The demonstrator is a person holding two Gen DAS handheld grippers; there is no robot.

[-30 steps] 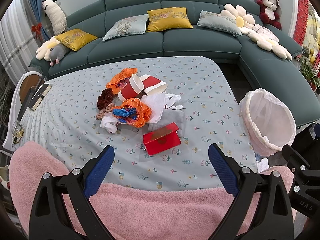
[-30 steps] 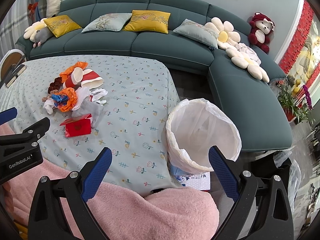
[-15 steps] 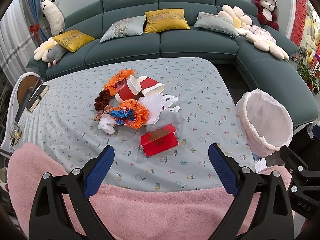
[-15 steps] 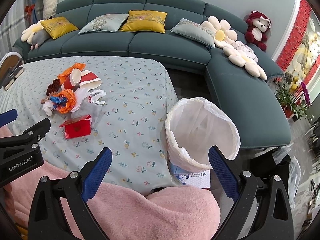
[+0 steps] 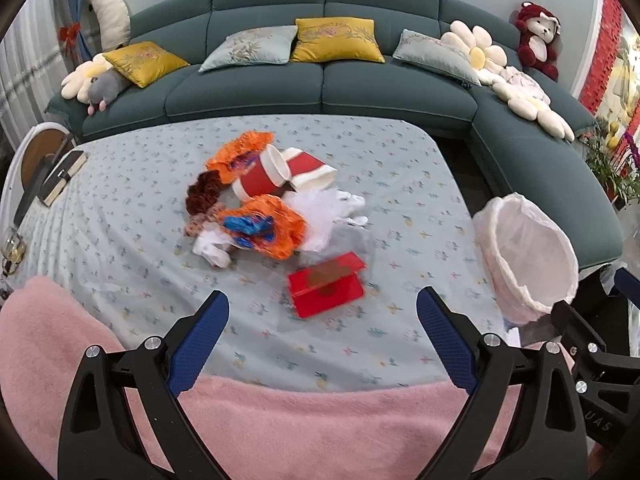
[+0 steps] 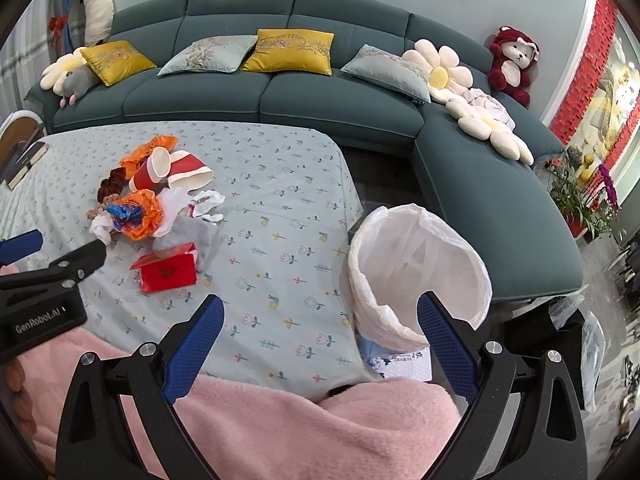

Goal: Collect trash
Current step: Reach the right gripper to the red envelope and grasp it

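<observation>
A heap of trash lies mid-table: a red box nearest me, an orange and blue wrapper, two red paper cups, white crumpled plastic and a brown scrunchie. A bin lined with a white bag stands off the table's right edge. My left gripper is open and empty, just short of the red box. My right gripper is open and empty, above the table's right corner beside the bin.
The table wears a pale floral cloth. A pink fluffy sleeve fills the near foreground. A book lies at the table's far left. A teal sofa with cushions and plush toys curves behind and right.
Both grippers have moved slightly forward toward the table; the trash heap and red box sit a little closer and lower in the left view. Jaws stay open.
</observation>
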